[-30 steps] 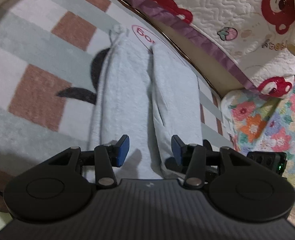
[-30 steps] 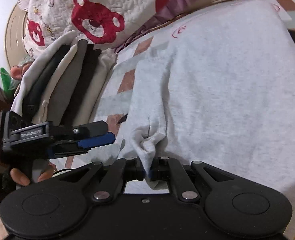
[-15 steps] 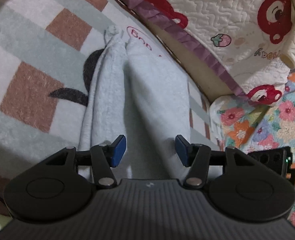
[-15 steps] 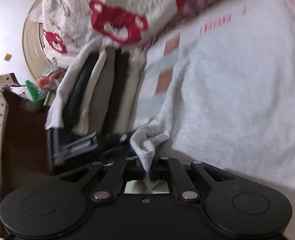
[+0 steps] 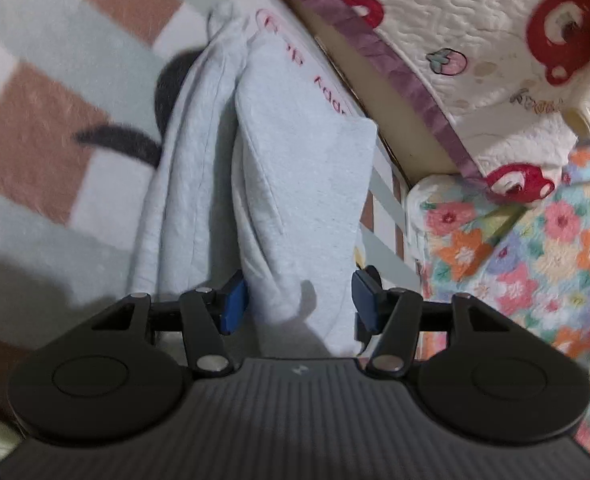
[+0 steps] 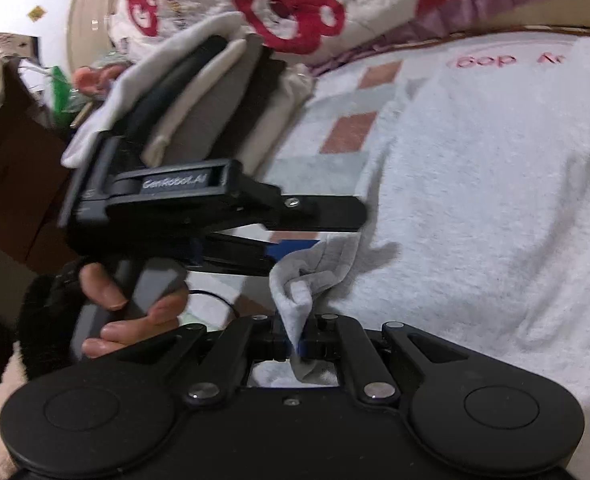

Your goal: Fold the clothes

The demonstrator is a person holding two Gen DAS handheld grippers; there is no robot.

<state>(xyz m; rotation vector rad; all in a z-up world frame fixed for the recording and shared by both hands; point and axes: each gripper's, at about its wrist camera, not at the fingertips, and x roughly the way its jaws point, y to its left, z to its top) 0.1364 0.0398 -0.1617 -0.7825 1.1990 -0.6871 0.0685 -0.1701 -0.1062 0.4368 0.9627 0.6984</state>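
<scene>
At the near corner of the pale grey garment (image 6: 495, 208), the right gripper (image 6: 295, 346) pinches a bunched fold, so it should draw it taut and level. Beside that corner, the left gripper (image 5: 299, 300) gapes wide astride the cloth; beyond it lies the checked blanket (image 5: 47, 128).

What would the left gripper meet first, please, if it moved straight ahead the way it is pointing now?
Most likely the light grey garment: a fold of it already lies between the open jaws of the left gripper. Depth is hard to judge through the fisheye.
</scene>
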